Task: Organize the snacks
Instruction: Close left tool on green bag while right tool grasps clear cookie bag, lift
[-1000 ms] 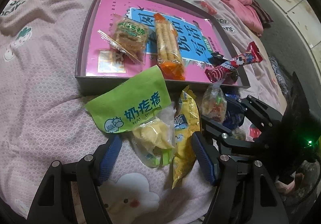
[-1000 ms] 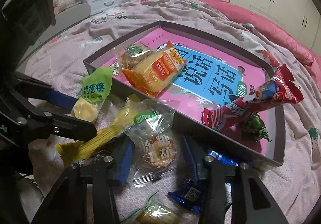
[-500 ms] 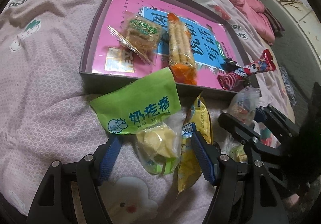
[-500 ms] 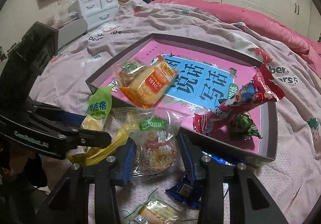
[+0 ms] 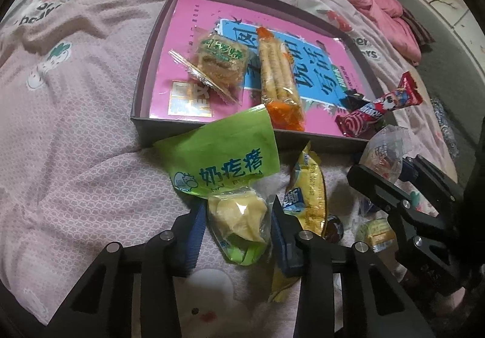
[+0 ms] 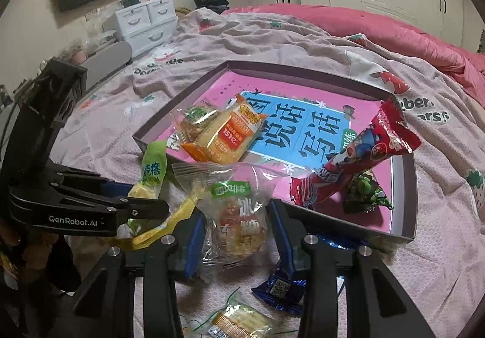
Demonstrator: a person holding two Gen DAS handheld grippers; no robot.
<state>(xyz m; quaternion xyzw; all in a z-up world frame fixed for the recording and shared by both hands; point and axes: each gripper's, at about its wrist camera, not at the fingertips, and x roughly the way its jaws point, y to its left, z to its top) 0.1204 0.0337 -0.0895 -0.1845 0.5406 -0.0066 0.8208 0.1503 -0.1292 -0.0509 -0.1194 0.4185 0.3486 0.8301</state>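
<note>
Pink-lined box ahead already holds four snacks. Left tongs are closing around a green milk-curd packet; right tongs clench a clear candied-hawthorn packet. Several snacks remain on the bed.

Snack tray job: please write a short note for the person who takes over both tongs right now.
Left tongs: jaws closing around the green milk-curd packet, which lies on the bedspread just outside the tray.
Right tongs: shut on the clear hawthorn-sweet packet, held in front of the tray's near wall.
Done: four snacks are in the tray: the biscuit pack, the orange cracker pack, the red bar and the green-pea packet.
Left: put both gripped packets in, then the yellow packet, the blue packet and the small cracker pack from the bedspread.
</note>
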